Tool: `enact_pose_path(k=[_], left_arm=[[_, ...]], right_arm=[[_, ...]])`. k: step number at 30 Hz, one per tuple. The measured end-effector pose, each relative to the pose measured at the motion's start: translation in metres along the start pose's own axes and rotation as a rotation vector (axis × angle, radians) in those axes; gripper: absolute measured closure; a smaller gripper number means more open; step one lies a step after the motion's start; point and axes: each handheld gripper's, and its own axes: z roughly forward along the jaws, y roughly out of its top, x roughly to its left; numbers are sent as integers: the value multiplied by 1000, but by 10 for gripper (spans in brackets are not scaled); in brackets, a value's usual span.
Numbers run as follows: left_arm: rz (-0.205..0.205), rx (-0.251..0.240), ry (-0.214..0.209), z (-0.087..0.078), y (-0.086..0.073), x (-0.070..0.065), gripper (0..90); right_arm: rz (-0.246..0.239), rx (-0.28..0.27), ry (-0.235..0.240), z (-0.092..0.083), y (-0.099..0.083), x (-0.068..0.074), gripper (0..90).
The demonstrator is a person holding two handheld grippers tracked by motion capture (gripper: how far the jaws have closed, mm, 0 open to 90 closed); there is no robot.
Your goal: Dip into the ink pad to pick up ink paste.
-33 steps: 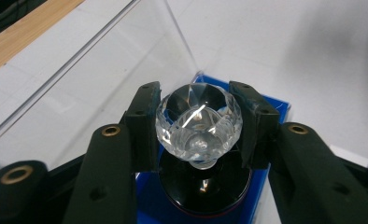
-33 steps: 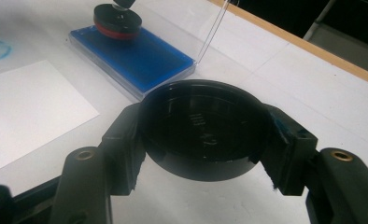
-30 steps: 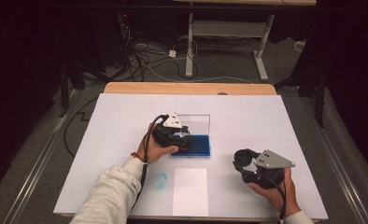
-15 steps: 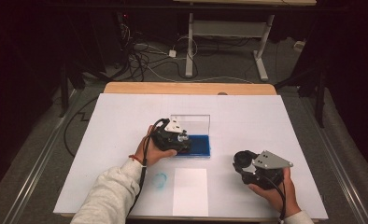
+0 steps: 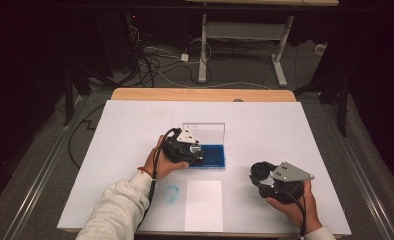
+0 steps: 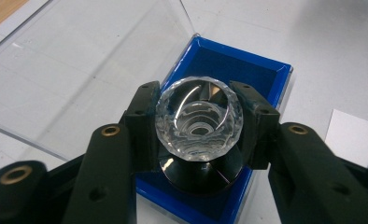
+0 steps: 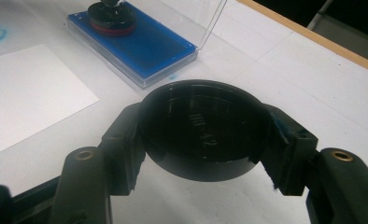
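Inside the blue ink-pad case [image 6: 247, 70], the left gripper [image 6: 200, 123] clamps a crystal-handled stamp [image 6: 199, 122].

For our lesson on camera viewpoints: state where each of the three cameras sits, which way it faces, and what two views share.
High view: above the table's near side, facing forward and down; both forearms, left gripper, right gripper.
Left gripper view: along its jaws, clamped on the stamp over the blue ink pad.
Right gripper view: along its jaws, holding a black cap.
Shared: ink pad, white paper sheet.
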Motion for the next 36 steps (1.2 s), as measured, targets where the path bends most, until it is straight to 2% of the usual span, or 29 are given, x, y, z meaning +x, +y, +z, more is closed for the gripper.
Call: enact_pose_path(k=[3,6,18,24,28,36], left_arm=[[1,12,3,0,1,-1,548],[-2,11,1,-1,1,0,548],[5,27,-1,-1,2,-1,548],[16,51,-2,-1,4,0,547],[-1,47,-10,-1,4,1,546],[20,84,3,-1,8,-1,546]], right_arm=[[0,-3,-1,0,0,0,386],[27,-7,19,0,0,-1,386],[12,-5,9,0,0,0,386],[3,-20,4,-2,0,1,386],[-2,-18,1,-2,1,1,386],[7,-20,-8,-3,0,0,386]])
